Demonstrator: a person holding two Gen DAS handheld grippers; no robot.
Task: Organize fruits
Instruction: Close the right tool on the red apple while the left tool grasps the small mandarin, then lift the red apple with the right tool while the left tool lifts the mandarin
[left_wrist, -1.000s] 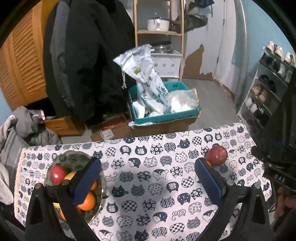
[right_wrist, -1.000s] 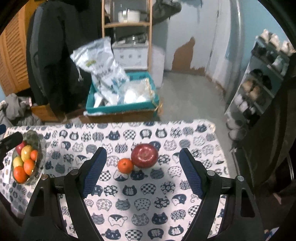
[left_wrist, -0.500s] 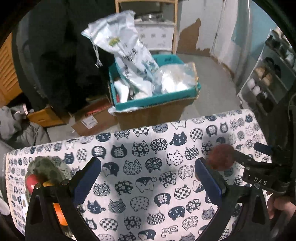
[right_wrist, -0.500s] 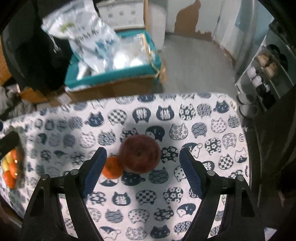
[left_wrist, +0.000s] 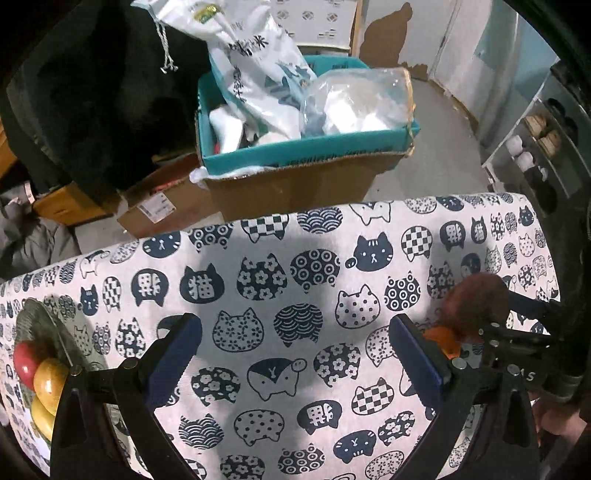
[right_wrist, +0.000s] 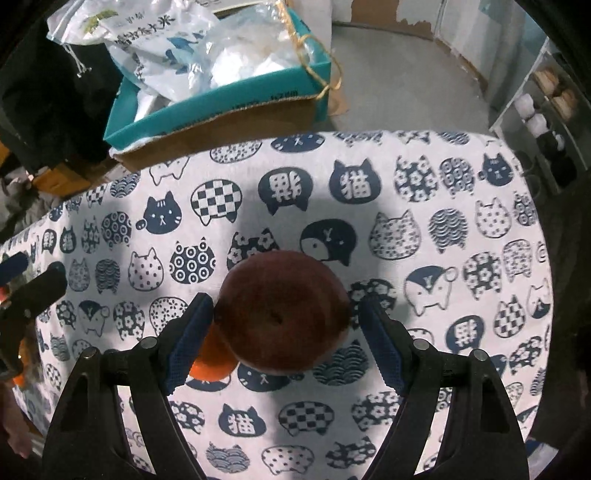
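Now red apple (right_wrist: 282, 312) sits between open right tool (right_wrist: 286, 325) pads

Both wrist views look steeply down, close over the tablecloth (left_wrist: 280, 295). Right view sits over the apple (right_wrist: 282, 310). Left view catches that apple (left_wrist: 474, 306) at 3 o'clock. Both share the box (left_wrist: 306, 147) at 12.

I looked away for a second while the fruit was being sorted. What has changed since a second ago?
Both grippers dropped toward the cat-print tablecloth. The right gripper now straddles the red apple with its jaws apart, not yet gripping. The left gripper came down empty over bare cloth. The apple, the small orange beside it and the fruit bowl have not moved.
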